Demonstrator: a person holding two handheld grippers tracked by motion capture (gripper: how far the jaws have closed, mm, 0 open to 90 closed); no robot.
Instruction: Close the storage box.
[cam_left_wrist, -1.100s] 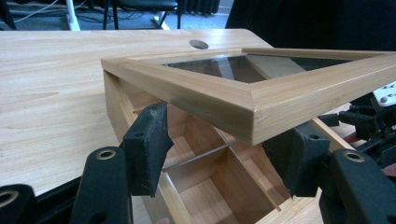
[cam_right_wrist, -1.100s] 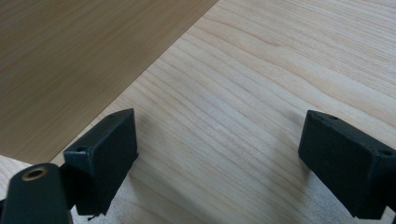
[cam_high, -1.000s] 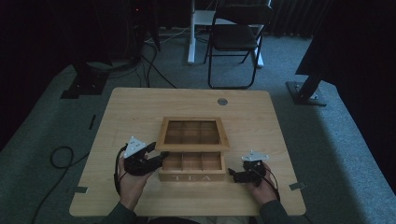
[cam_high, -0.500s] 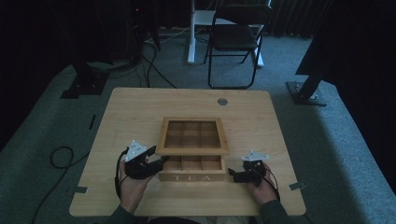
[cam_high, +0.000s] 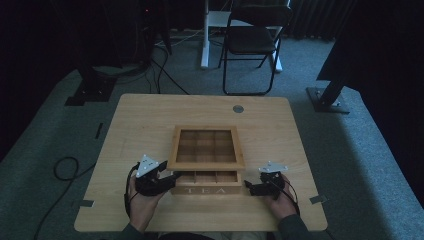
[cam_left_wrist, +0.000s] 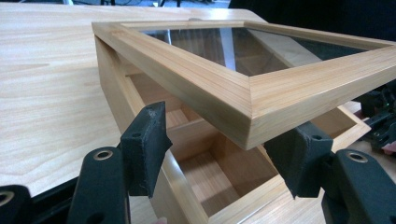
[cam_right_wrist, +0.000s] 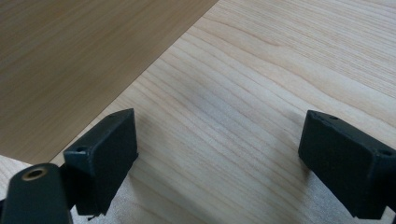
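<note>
While the left gripper's (cam_left_wrist: 219, 156) fingers (cam_left_wrist: 144, 140) stand parted, having just been widening, the raised glass lid's (cam_left_wrist: 261, 105) near corner hangs between them, touching neither pad. Below that corner lies the open tea box (cam_high: 206, 181), its front compartments bare. The box sits near the front edge of the worktop (cam_high: 150, 120). Just off its other end, the right gripper (cam_high: 254, 189) rests low with fingers (cam_right_wrist: 105, 154) released, grasping nothing, apart from the box.
</note>
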